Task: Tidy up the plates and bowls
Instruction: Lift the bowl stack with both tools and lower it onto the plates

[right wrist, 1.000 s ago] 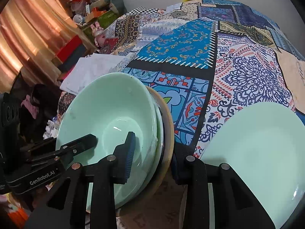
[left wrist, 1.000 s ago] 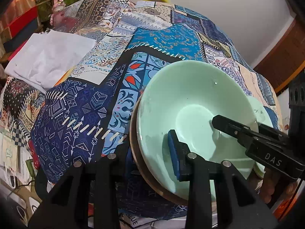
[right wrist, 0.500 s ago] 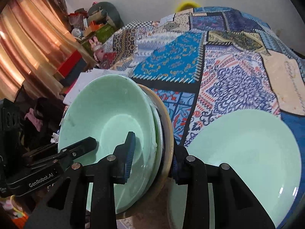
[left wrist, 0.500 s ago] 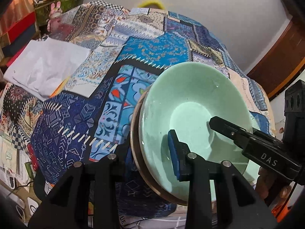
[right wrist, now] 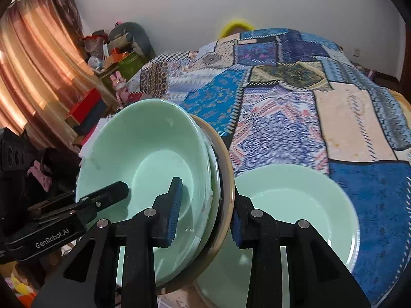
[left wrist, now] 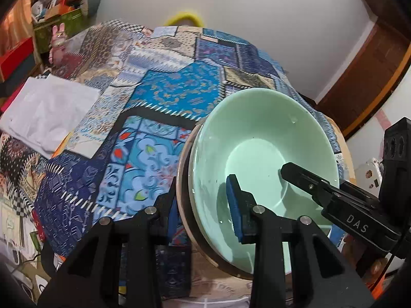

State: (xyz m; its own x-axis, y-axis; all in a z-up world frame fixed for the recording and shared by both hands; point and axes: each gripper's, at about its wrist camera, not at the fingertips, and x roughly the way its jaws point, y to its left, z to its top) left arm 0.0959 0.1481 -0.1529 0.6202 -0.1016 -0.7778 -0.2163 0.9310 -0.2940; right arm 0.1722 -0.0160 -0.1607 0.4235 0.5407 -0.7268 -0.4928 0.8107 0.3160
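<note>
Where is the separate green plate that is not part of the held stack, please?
In the right wrist view, the green plate lies on the patchwork cloth at lower right, just right of the stack gripped by the right claw.

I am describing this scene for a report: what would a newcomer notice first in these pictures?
First, the stack of dishes, a mint-green bowl over a tan plate, held tilted above the bed with the left gripper and the right gripper each clamped on its rim from opposite sides. Next, the bright patchwork quilt covering the bed behind, and a second mint-green plate lying on it, just right of the stack.
</note>
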